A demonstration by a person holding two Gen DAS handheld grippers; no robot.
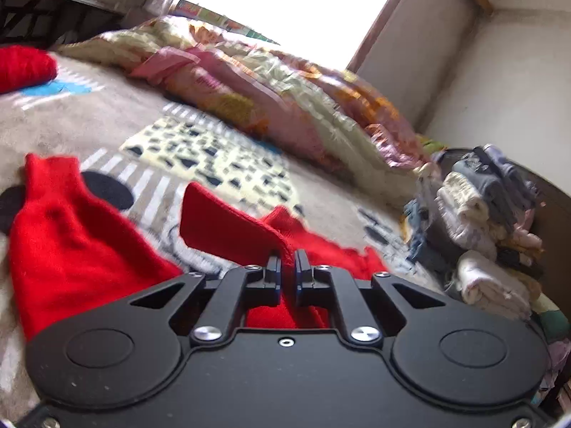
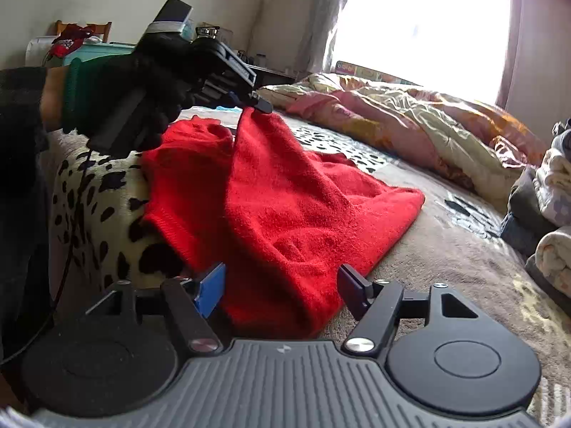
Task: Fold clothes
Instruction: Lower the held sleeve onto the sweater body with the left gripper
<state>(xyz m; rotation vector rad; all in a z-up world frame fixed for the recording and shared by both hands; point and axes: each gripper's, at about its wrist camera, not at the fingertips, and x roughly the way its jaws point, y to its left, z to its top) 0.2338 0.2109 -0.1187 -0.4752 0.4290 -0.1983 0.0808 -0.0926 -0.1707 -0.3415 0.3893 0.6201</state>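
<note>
A red knitted garment [image 2: 285, 214] lies on the patterned bed blanket [image 2: 446, 249]. My left gripper [image 1: 288, 260] is shut on a fold of the red garment [image 1: 232, 228] and lifts it off the bed. In the right wrist view the left gripper [image 2: 258, 105] holds the cloth up at its top edge. My right gripper [image 2: 282, 285] is open and empty, its jaws wide apart on either side of the garment's near edge. A sleeve [image 1: 64, 242] lies spread to the left.
A crumpled floral quilt [image 1: 285, 92] lies along the far side of the bed. A pile of folded clothes [image 1: 481, 232] stands at the right. Another red item [image 1: 25, 66] lies at the far left. A bright window [image 2: 421, 18] is behind.
</note>
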